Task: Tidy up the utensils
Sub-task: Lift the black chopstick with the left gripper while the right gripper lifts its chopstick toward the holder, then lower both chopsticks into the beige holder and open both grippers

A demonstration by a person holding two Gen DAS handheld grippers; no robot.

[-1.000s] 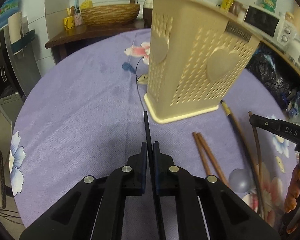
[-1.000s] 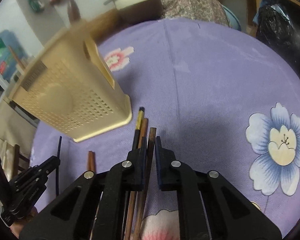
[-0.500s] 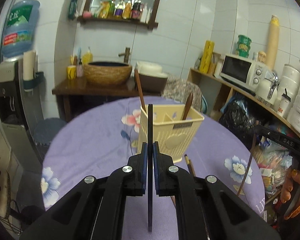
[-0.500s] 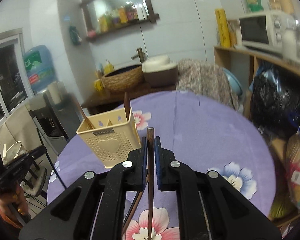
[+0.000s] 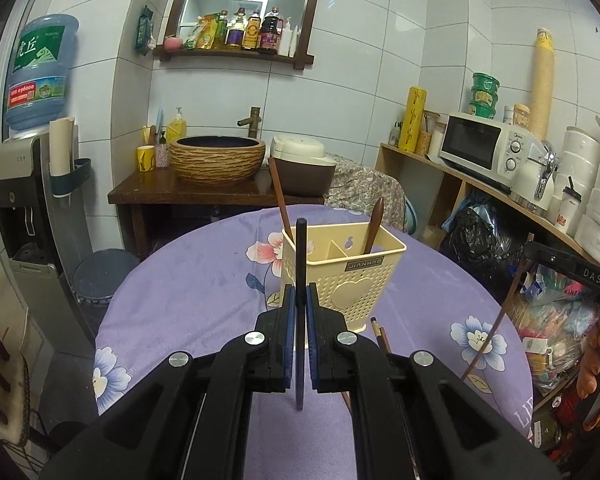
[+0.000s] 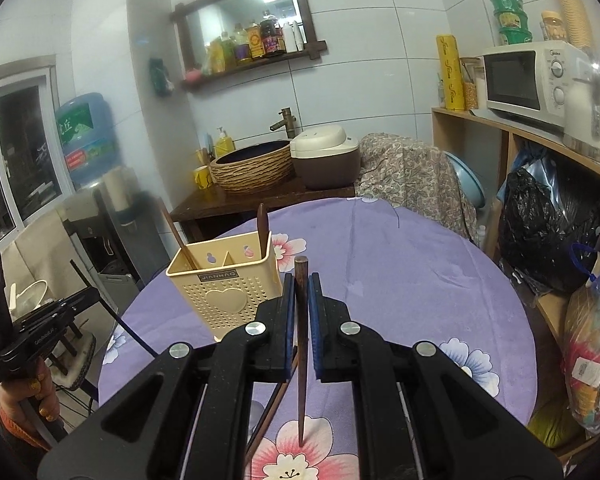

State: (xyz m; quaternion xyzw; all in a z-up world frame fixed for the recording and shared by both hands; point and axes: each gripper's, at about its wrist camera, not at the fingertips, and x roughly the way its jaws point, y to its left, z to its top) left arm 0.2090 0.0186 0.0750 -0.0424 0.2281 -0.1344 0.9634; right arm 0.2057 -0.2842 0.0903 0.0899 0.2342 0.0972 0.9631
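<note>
Left gripper [image 5: 300, 304] clamps black chopstick [image 5: 300, 256]; right gripper [image 6: 301, 292], brown chopstick [image 6: 301, 320] (both upright).

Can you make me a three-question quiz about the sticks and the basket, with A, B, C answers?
1. Where does the cream utensil basket stand?
A. On the purple flowered tablecloth
B. On the shelf beside the microwave
C. On the floor

2. What colour is the chopstick in the left gripper?
A. White
B. Black
C. Yellow

3. What is the right gripper doing?
A. Hanging open with nothing in it
B. Resting flat on the table
C. Shut on a brown chopstick held upright

Answers:
1. A, because the basket's base sits on the purple cloth in both views.
2. B, because the black chopstick between the blue pads is dark all along.
3. C, because the jaws pinch the brown stick, with its thick end up and its thin tip pointing down.
</note>
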